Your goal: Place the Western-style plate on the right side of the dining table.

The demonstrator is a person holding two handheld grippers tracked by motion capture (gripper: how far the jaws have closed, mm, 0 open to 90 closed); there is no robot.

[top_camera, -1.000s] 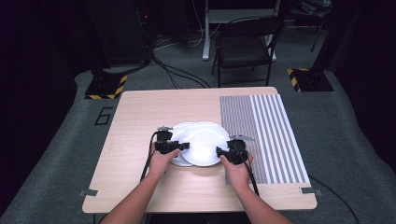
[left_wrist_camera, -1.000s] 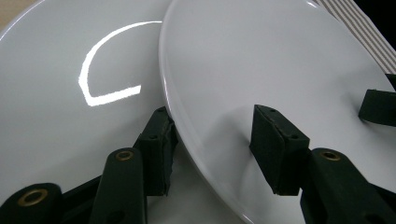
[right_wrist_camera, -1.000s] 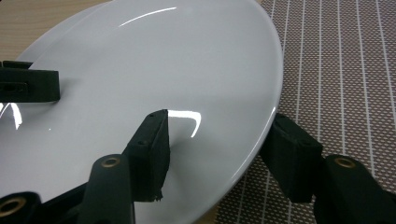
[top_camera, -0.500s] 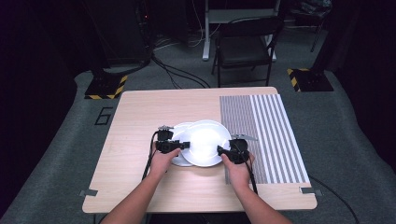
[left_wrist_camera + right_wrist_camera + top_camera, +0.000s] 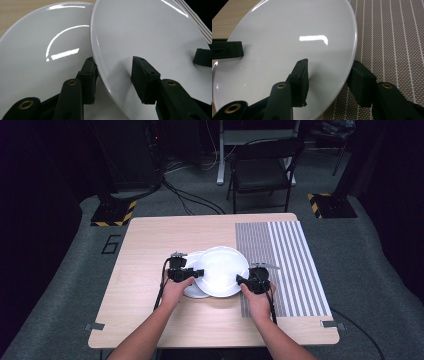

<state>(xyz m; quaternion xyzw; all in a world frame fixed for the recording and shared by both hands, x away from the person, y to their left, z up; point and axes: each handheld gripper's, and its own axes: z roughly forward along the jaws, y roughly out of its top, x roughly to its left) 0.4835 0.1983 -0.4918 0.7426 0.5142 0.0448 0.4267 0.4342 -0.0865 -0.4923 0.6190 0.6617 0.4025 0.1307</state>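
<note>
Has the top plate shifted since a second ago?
Yes. The top plate, gripped on opposite rims by the left gripper and right gripper as their jaws closed, sits slightly nearer the striped mat, uncovering more of the lower plate.

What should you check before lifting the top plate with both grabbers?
1. Left gripper has the top plate's rim between its jaws, which have just been closing: ok.
2. Right gripper straddles the opposite rim, jaws just closing too: ok.
3. Pads pressing firmly: cannot tell.
4. Lower plate outside the left jaws: ok.
5. Top plate lying fully over the lower plate: not ok, it is offset toward the striped mat.
</note>
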